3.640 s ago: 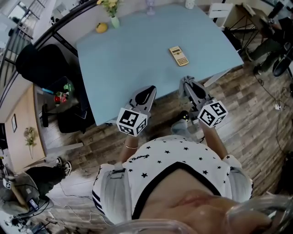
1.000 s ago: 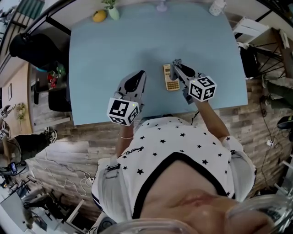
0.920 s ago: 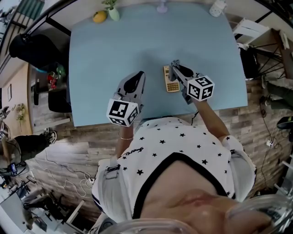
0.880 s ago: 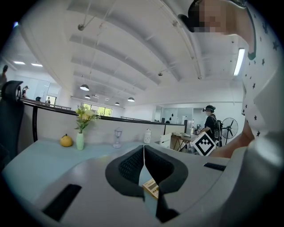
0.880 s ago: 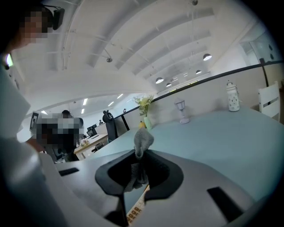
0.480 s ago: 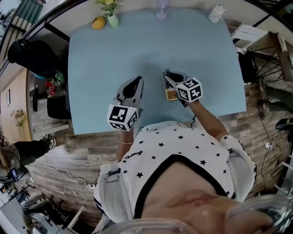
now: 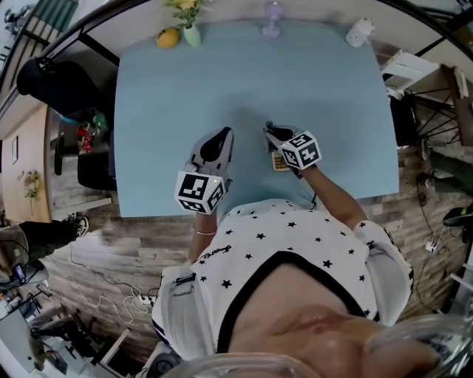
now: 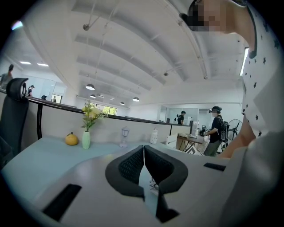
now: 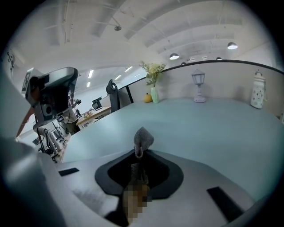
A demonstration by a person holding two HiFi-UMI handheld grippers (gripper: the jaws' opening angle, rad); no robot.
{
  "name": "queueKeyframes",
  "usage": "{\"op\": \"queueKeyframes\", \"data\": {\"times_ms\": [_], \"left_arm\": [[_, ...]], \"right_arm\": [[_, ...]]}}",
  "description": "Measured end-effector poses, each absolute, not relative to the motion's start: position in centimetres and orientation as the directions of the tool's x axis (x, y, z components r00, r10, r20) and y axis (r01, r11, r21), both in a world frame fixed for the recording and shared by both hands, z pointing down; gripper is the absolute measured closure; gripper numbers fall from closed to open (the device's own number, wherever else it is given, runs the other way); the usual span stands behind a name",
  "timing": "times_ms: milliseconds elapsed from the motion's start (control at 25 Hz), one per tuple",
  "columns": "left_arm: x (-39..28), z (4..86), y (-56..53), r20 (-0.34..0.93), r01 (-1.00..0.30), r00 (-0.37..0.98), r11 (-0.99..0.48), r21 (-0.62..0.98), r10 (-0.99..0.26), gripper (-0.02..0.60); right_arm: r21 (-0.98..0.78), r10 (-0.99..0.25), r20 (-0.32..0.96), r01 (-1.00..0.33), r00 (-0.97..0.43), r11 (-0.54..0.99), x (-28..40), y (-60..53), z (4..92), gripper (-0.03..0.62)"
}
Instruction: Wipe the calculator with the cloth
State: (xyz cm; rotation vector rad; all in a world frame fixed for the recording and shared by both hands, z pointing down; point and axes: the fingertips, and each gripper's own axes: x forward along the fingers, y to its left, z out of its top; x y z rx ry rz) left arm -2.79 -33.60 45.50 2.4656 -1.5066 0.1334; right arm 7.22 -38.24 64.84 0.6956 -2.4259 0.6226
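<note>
A tan calculator (image 7: pixel 278 162) lies on the light blue table (image 7: pixel 170 96), near its front edge. Only its near end shows, as my right gripper (image 7: pixel 269 131) lies over the rest. That gripper is shut on a small grey cloth (image 9: pixel 143 138), and a tuft of it pokes out past the tips. My left gripper (image 7: pixel 219 137) hovers over bare table to the calculator's left. Its jaws meet at the tips (image 8: pixel 143 149) with nothing between them.
Along the table's far edge stand a yellow fruit (image 7: pixel 168 37), a vase of flowers (image 7: pixel 191 31), a small lamp (image 7: pixel 273 18) and a white jar (image 7: pixel 360 32). A black chair (image 7: pixel 59 81) is left of the table. Other people stand far behind (image 8: pixel 216 128).
My right gripper with the cloth has slid from the calculator's right side onto it, covering most of it. The left gripper has kept its place.
</note>
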Motion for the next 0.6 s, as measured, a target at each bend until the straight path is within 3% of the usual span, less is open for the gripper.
{"op": "queueKeyframes", "data": {"times_ms": [600], "left_arm": [[-2.4, 45.5, -33.1, 0.223, -0.883, 0.468, -0.443, 0.154, -0.855, 0.551]], "right_arm": [[-0.269, -0.368, 0.619, -0.628, -0.694, 0.731, 8.8, -39.3, 65.3, 0.543]]}}
